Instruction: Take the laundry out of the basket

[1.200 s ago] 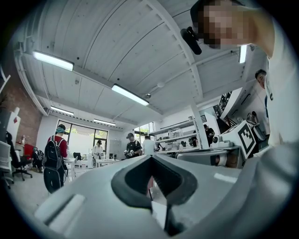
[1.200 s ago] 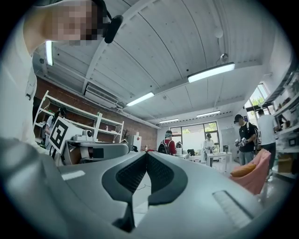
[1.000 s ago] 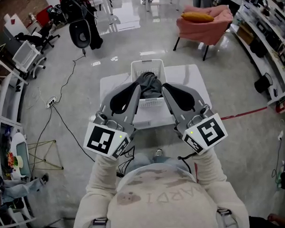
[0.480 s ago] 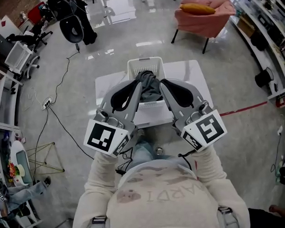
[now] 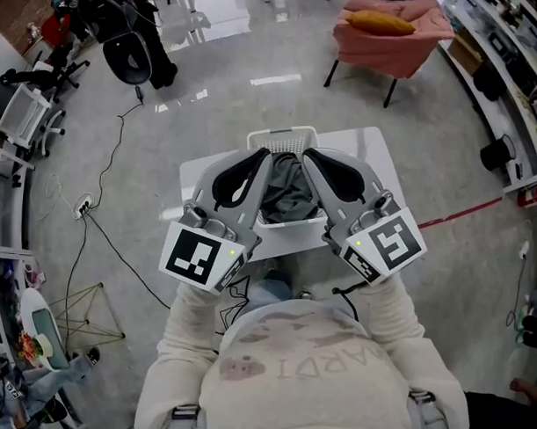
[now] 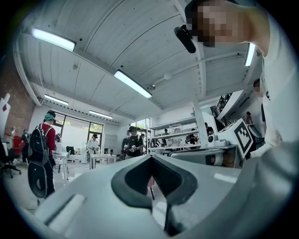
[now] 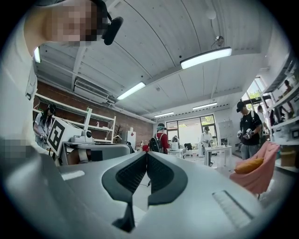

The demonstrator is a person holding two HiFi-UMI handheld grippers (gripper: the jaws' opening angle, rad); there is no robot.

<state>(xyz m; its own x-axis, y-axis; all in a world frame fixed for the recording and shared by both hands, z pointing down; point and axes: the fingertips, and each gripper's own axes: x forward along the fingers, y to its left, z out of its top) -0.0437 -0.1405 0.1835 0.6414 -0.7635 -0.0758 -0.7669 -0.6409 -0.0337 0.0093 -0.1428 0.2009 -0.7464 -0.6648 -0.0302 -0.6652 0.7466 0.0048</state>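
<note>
A white slatted laundry basket point(image 5: 290, 133) stands on a small white table point(image 5: 377, 157) in the head view. Dark grey laundry point(image 5: 288, 197) is heaped inside it. My left gripper point(image 5: 263, 154) and right gripper point(image 5: 309, 153) are held up side by side in front of me, and from above they overlap the basket's two sides. Each has its jaws shut with nothing between them. The left gripper point(image 6: 150, 157) and the right gripper point(image 7: 146, 153) both point level across the room in their own views, which show neither basket nor laundry.
A pink armchair point(image 5: 393, 38) with a yellow cushion stands beyond the table. A black office chair point(image 5: 133, 51) is at the far left, with a cable point(image 5: 111, 177) running over the floor. Red tape point(image 5: 462, 210) and shelves lie to the right. People point(image 6: 133, 142) stand further off in the room.
The table and basket have come nearer and sit lower in the head view, between my grippers. Both grippers have kept their raised pose and stayed shut.
</note>
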